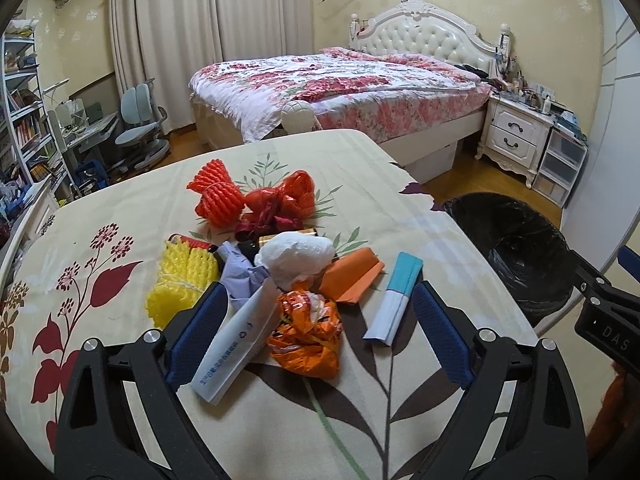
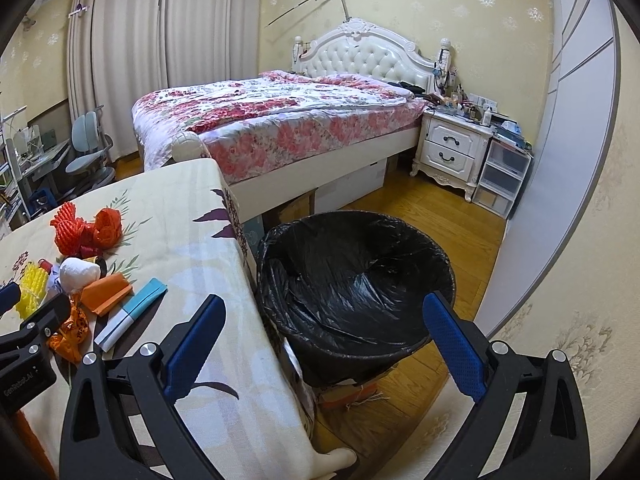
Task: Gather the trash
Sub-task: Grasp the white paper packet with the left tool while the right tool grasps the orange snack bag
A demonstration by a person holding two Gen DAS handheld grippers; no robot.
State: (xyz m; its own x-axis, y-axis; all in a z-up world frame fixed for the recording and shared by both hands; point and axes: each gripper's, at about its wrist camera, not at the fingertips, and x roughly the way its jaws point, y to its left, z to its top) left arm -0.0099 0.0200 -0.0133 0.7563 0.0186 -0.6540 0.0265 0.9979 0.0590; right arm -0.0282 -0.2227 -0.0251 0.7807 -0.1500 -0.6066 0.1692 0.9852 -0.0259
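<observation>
Orange crumpled wrapper (image 1: 306, 334) lower centre sits between the left gripper's (image 1: 316, 320) spread fingers; closing could snag the white sleeve (image 1: 236, 344) too. The right gripper (image 2: 324, 344) gapes, empty.

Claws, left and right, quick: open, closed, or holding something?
Left claw: open, straddling the white tube and orange wrapper, gripping neither.
Right claw: open, holding nothing.

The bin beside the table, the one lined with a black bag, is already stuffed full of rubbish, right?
Not quite. The bin does stand beside the table and is lined with a black bag, but the right wrist view looks straight into it and shows only the crumpled liner, no rubbish. The trash pile lies on the table.
</observation>
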